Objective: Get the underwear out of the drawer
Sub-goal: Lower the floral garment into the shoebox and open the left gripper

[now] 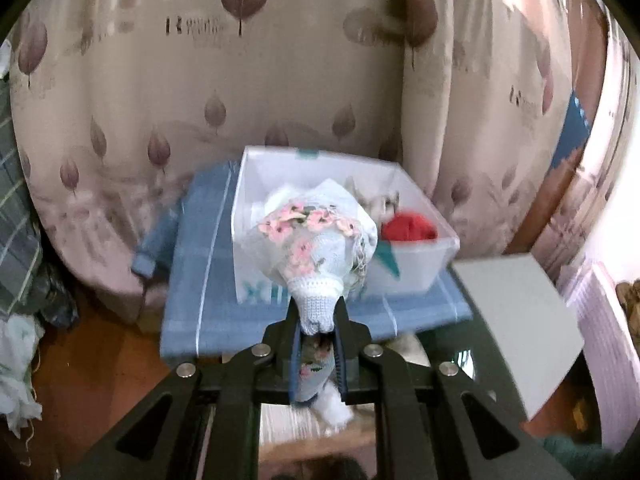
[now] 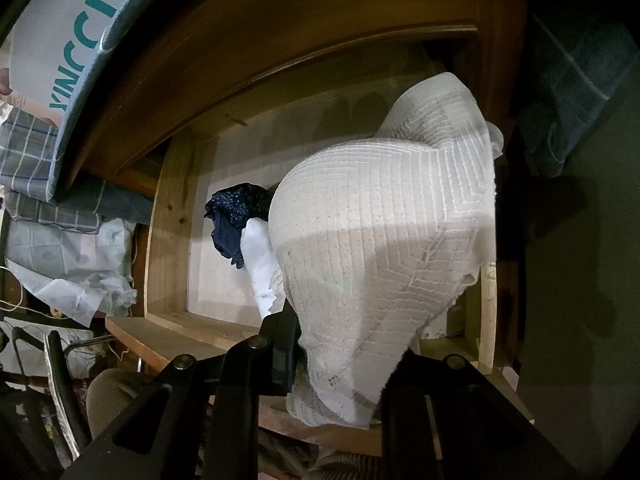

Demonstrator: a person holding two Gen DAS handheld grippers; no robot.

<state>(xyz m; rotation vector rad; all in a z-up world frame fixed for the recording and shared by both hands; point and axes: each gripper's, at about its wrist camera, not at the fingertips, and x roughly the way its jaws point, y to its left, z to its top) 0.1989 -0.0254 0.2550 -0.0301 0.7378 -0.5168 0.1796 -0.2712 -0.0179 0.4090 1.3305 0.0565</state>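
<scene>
Two grips: both my grippers are closed on cloth, one piece each.
Left gripper (image 1: 319, 330): my jaws pinch the neck of a pale blue floral garment (image 1: 316, 240), bunched so it hangs as one bundle instead of trailing.
Left position: I hold it in the air in front of the white box (image 1: 416, 272), which sits on a blue checked cloth (image 1: 200, 280); I judge the box to be the drop point, as a red garment (image 1: 408, 230) already lies in it.
Right gripper (image 2: 340, 364): my jaws are pressed on the edge of a white ribbed garment (image 2: 384, 240); the right finger is hidden under the cloth.
Right position: the white piece drapes above the open wooden drawer (image 2: 168, 224), partly lifted out.
Drawer contents: a dark blue speckled garment (image 2: 236, 216) and a white piece (image 2: 260, 256) lie inside.
Risk: the loose white cloth may snag on the drawer's front edge.
</scene>
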